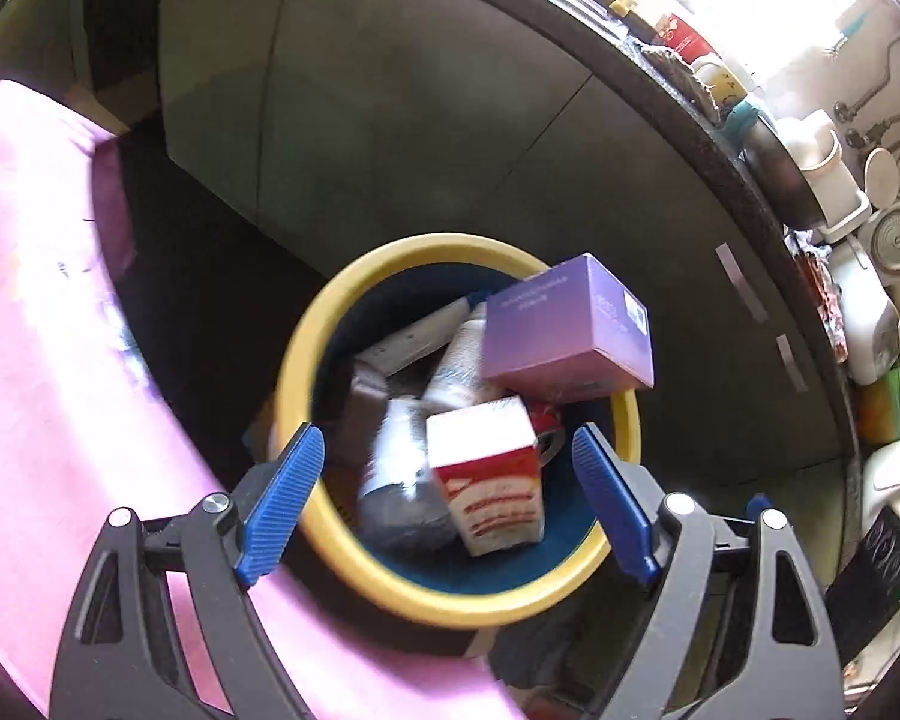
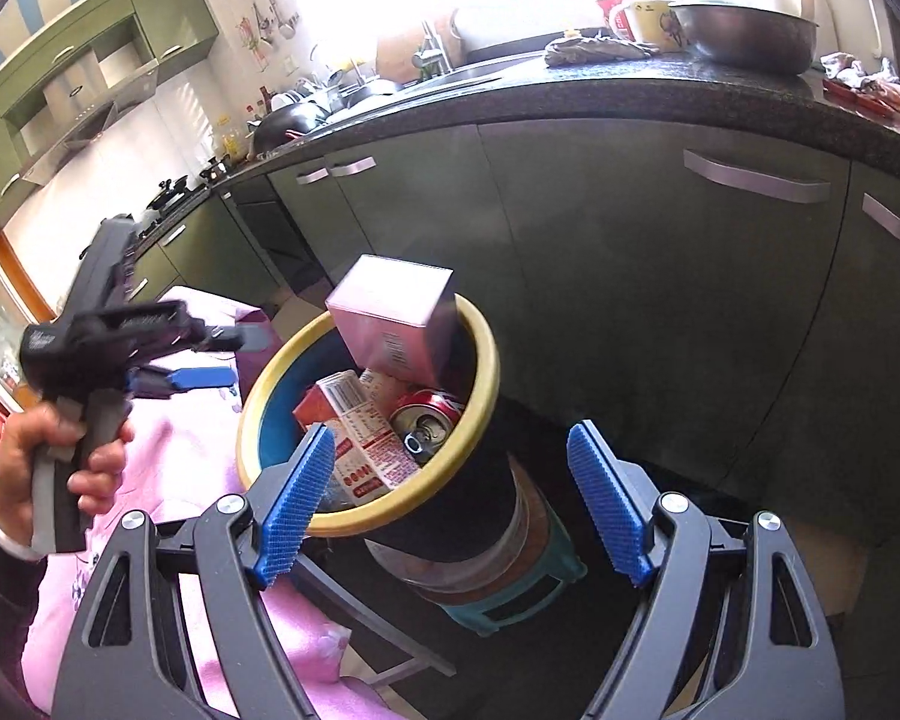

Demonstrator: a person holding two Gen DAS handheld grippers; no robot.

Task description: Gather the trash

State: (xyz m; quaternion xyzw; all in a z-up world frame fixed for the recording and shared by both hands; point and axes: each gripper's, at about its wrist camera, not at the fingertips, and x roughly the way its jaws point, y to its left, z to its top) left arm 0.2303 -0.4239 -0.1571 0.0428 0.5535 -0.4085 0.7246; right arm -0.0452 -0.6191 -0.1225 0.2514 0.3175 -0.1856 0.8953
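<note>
Left to right: pink cloth [image 2: 168, 480] is covering the table on the left, with the person's hand [image 2: 60, 468] gripping the handle of the left gripper [image 2: 210, 377] over it. Its jaws are standing wide, nothing between them. The yellow-rimmed bin [image 1: 306, 360] is sitting in the middle, just past the cloth edge, stacked on a green stool [image 2: 510, 606]. The right gripper [image 2: 450, 504] is hanging near the bin's rim, spread wide, holding nothing.

Trash is already lying in the bin, piled high.

Risks: the purple box [image 1: 570, 324] is perching on the rim, tilted, half out. Any nudge from a finger could be tipping it overboard. The bin is looking tilted on the stool, so a push on the rim could be toppling the whole stack.

Counts: two grippers, one bin, one purple box, one red-and-white carton [image 1: 486, 474], one red can [image 2: 429, 420], one stool. Other wrappers in the bin are too blurred to count.
</note>
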